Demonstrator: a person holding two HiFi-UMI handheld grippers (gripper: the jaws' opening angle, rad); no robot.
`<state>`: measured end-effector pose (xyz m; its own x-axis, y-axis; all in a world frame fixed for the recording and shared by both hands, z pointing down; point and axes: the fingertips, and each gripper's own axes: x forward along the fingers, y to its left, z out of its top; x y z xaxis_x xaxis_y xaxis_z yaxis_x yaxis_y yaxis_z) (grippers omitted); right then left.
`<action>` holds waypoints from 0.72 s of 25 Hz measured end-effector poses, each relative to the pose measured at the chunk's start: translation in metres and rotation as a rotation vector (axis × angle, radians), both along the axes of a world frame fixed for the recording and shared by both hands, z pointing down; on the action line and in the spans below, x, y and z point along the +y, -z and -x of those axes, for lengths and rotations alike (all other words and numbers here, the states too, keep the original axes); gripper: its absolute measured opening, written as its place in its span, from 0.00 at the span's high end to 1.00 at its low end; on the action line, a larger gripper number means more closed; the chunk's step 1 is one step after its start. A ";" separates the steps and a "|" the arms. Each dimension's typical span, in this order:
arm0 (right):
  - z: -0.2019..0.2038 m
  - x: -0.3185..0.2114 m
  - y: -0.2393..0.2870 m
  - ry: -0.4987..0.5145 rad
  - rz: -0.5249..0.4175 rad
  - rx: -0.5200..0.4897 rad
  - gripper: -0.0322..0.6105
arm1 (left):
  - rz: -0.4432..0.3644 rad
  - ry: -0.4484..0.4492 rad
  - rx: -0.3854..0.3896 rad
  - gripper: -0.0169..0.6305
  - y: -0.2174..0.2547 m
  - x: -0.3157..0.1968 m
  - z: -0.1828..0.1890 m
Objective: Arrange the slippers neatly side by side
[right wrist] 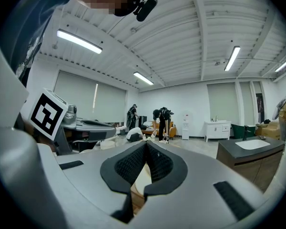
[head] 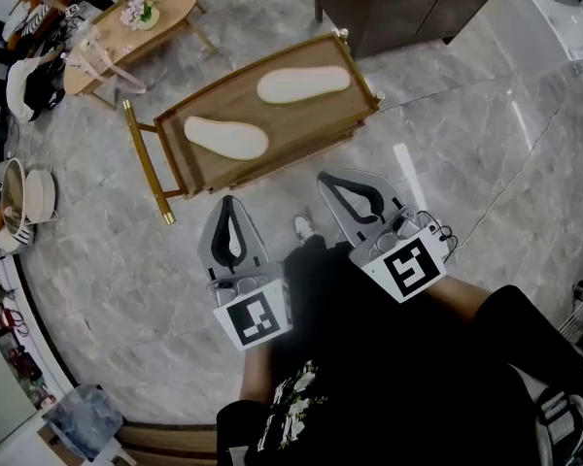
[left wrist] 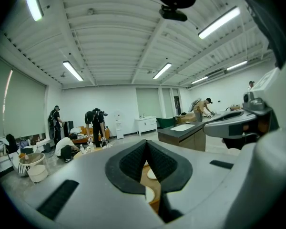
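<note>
Both tools are held short of the work, at lower centre of the head view, and neither is engaged. The left gripper (head: 229,202) has its jaws fully together with nothing between them, which its own view confirms (left wrist: 146,142). The right gripper (head: 324,177) is likewise closed and empty (right wrist: 146,143). Both point up-frame toward the wooden tray table (head: 282,134), which suggests an approach not yet finished. The closed jaws would suit nudging as well as gripping, and I cannot tell which is intended. The task items lie on that table in the upper centre of the frame. One slipper (head: 303,83) lies toward the table's upper right, the other slipper (head: 225,137) toward its lower left. They are well apart, staggered end to end rather than abreast, and at slightly different angles, so the arrangement is judged not yet begun. Both appear pale cream, long and rounded, and flat from above. Whether an upper strap is present cannot be made out. Through each closed jaw gap, slivers of wood and pale slipper show.
</note>
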<state>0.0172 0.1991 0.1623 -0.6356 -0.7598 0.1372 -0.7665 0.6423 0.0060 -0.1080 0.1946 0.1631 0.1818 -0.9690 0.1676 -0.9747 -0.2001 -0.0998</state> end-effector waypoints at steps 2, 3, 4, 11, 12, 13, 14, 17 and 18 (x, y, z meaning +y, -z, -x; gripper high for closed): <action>0.002 -0.002 -0.001 -0.007 0.005 0.006 0.95 | -0.004 -0.009 -0.001 0.97 0.000 -0.002 0.001; 0.003 -0.003 -0.002 -0.010 0.006 0.009 0.95 | -0.004 -0.013 -0.002 0.97 -0.001 -0.004 0.002; 0.005 -0.005 -0.002 -0.012 0.004 0.010 0.95 | -0.001 -0.016 0.000 0.97 -0.002 -0.005 0.004; 0.019 -0.012 -0.001 -0.022 -0.004 0.012 0.95 | -0.004 -0.035 0.006 0.97 -0.004 -0.016 0.016; 0.021 -0.012 -0.001 -0.024 -0.004 0.013 0.95 | -0.003 -0.039 0.006 0.97 -0.005 -0.016 0.018; 0.023 -0.012 -0.002 -0.026 -0.005 0.015 0.95 | -0.002 -0.040 0.005 0.97 -0.005 -0.016 0.020; 0.026 -0.013 -0.003 -0.026 -0.006 0.015 0.95 | -0.002 -0.041 0.003 0.97 -0.006 -0.017 0.023; 0.032 -0.016 -0.005 -0.029 -0.010 0.013 0.95 | -0.007 -0.043 -0.002 0.97 -0.007 -0.021 0.030; 0.035 -0.017 -0.006 -0.030 -0.010 0.011 0.95 | -0.008 -0.044 -0.003 0.97 -0.008 -0.022 0.032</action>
<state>-0.0175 0.1823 0.1679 -0.6110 -0.7798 0.1365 -0.7852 0.6189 0.0211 -0.1404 0.1728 0.1706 0.2241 -0.9613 0.1603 -0.9646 -0.2422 -0.1043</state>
